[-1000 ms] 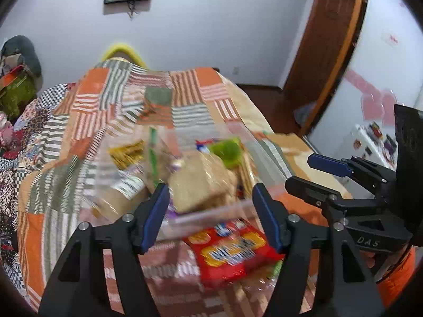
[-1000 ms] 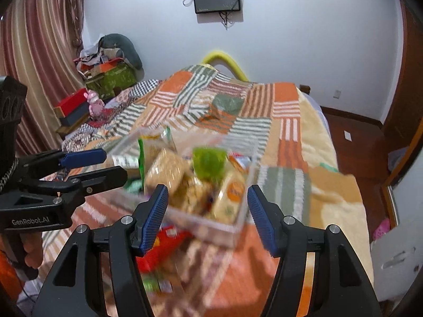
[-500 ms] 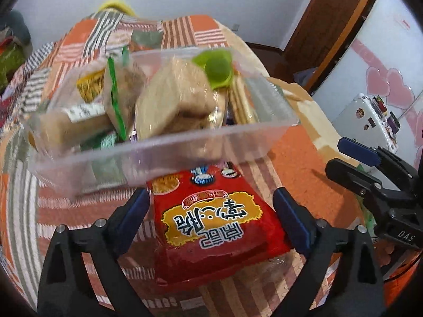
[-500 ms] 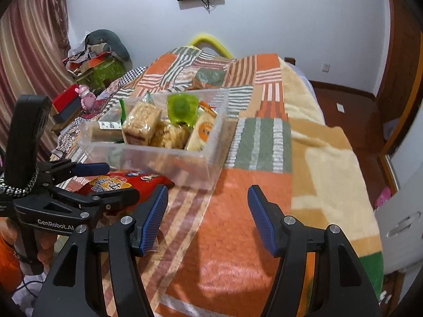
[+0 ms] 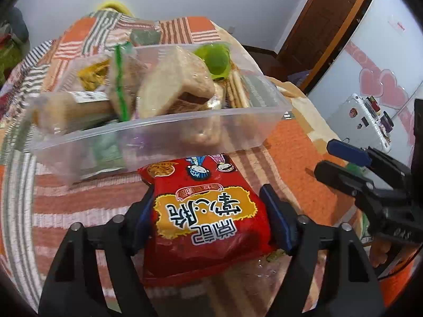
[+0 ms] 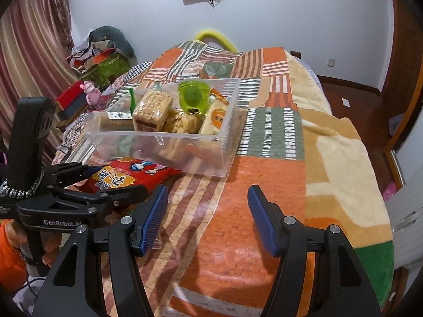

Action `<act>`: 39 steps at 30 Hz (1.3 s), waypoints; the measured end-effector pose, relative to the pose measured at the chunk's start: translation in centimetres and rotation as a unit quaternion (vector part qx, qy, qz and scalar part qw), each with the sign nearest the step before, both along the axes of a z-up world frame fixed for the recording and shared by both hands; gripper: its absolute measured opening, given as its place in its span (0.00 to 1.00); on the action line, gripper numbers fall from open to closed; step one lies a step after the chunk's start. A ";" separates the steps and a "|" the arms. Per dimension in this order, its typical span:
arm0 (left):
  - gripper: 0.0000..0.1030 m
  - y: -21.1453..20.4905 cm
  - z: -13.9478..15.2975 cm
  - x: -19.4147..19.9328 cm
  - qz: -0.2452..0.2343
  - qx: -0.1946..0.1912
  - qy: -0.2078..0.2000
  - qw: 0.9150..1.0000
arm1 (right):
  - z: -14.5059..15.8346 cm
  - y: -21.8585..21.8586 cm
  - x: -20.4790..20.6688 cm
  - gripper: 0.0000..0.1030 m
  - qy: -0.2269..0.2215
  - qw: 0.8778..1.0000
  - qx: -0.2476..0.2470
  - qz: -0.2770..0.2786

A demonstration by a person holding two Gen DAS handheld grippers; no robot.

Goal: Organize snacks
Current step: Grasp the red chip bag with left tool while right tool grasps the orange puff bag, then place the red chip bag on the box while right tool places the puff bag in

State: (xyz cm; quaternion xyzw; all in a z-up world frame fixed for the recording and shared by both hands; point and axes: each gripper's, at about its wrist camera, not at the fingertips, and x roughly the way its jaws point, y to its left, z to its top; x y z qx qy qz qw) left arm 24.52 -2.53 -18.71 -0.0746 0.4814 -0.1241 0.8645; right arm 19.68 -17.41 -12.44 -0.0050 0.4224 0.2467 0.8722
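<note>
A red snack bag [image 5: 208,211] with yellow lettering lies on the patchwork blanket in front of a clear plastic bin [image 5: 158,129]. The bin holds several snacks, among them a wrapped cracker block [image 5: 174,82] and a green cup [image 5: 215,58]. My left gripper [image 5: 208,211] has a finger on each side of the red bag and closes on it. The bag [image 6: 119,177] and bin [image 6: 169,142] also show in the right wrist view. My right gripper [image 6: 206,216] is open and empty over bare blanket, to the right of the left gripper [image 6: 87,182].
The bed's blanket [image 6: 277,185] stretches right and far behind the bin. A pile of clutter [image 6: 105,60] and a curtain [image 6: 34,52] stand at the left. A door [image 5: 325,23] and a white fridge [image 5: 370,116] are to the right of the bed.
My left gripper has dropped down toward the blanket and moved in around the red bag, its fingers narrowing onto it. My right gripper has drawn back from the bin and stays open.
</note>
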 end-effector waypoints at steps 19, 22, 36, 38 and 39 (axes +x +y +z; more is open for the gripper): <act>0.67 7.8 3.6 -8.2 0.079 0.006 -0.061 0.995 | -1.4 8.7 -2.9 0.68 0.023 0.995 -0.006 0.099; 0.67 8.4 3.3 -8.6 0.083 0.004 -0.059 0.995 | -2.5 9.9 -3.1 0.69 0.036 0.993 -0.017 0.109; 0.67 7.6 3.8 -8.3 0.077 -0.008 -0.073 0.994 | -3.2 9.3 -2.8 0.41 0.034 0.994 -0.024 0.099; 0.67 7.4 4.2 -8.0 0.075 -0.010 -0.079 0.994 | -2.8 9.0 -2.7 0.41 0.026 0.995 -0.022 0.093; 0.67 7.3 4.5 -7.8 0.073 -0.010 -0.084 0.994 | -2.5 8.8 -2.7 0.41 0.022 0.995 -0.020 0.091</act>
